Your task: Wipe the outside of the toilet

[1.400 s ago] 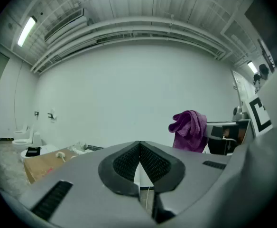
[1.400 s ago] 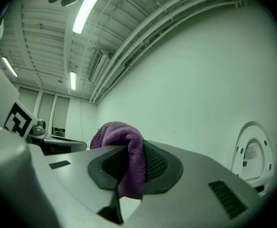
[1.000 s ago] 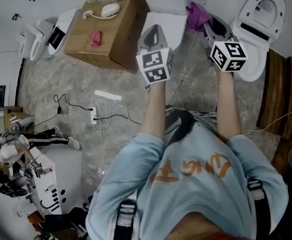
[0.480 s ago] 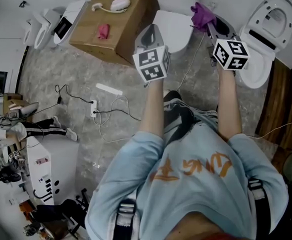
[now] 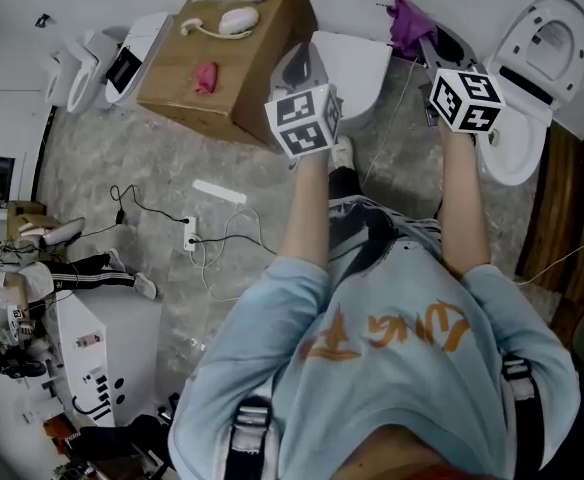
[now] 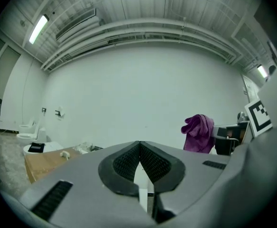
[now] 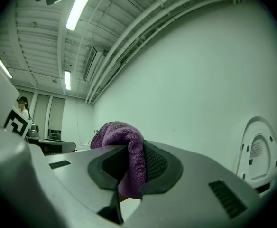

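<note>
rt gripper (image 5: 419,40) clamped on purple cloth (image 5: 407,23), up by right rear corner of toilet (image 5: 357,68), beside the tank; contact w/ porcelain unclear. left gripper (image 5: 307,56) pinched closed, nothing in it, hovering over toilet's left edge. cloth prob. soft, light, floppy, apt to bunch; best held by a folded wad w/ plenty hanging free to wipe. toilet hard, slick, fixed. cardboard box (image 5: 222,68) left of toilet.
</note>
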